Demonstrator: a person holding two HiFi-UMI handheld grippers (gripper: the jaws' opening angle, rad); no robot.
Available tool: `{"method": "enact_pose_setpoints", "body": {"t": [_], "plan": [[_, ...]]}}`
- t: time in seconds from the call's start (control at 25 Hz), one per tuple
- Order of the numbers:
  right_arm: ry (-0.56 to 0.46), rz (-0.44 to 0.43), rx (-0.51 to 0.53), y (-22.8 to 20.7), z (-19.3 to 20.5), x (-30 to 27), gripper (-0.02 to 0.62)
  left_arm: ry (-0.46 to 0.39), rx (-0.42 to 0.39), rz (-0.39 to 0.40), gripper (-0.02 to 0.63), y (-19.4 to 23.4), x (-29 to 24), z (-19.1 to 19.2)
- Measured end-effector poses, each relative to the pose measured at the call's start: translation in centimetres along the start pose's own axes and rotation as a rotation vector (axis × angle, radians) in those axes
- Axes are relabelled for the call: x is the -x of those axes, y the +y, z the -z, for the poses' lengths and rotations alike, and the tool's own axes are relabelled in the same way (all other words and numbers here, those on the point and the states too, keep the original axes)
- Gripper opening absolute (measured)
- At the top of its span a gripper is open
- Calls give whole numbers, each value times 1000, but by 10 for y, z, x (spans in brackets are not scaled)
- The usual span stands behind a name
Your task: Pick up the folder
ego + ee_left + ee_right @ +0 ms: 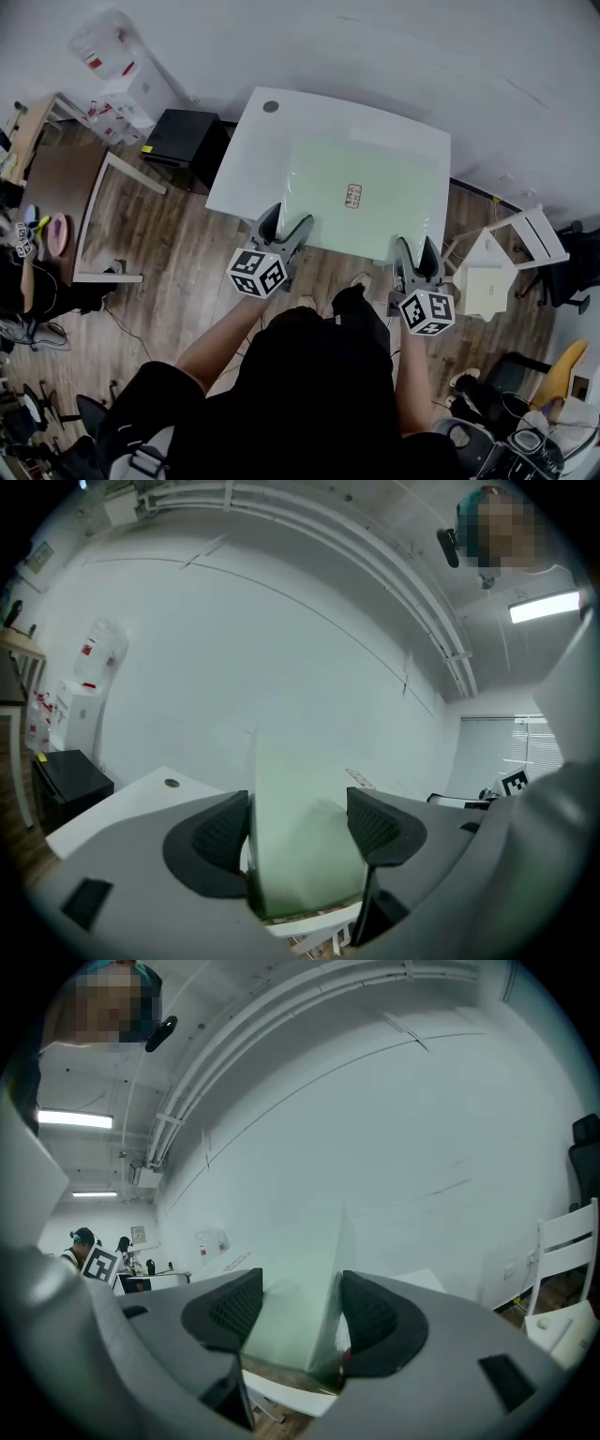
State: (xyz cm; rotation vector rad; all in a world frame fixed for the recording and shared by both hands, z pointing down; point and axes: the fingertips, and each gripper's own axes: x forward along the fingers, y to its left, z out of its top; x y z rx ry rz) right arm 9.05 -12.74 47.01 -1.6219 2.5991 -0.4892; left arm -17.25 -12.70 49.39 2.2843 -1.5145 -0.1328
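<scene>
At the lower middle of the frame, the left gripper [288,223] and right gripper [415,248] each clamped a near corner of the pale green folder [361,192], probably to hold it level. Beyond, the folder spread centre-frame over the white table [251,141].

Pale green folder [375,220] w/ sm. label [353,195], lying on white table [247,157]'s near edge.
</scene>
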Motion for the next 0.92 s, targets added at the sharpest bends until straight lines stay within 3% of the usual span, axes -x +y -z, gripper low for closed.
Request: {"method": "enact_pose_setpoints", "body": {"t": [0.92], "plan": [[12, 33, 16, 3, 10, -9, 285, 22, 16, 11, 324, 17, -8, 11]]}}
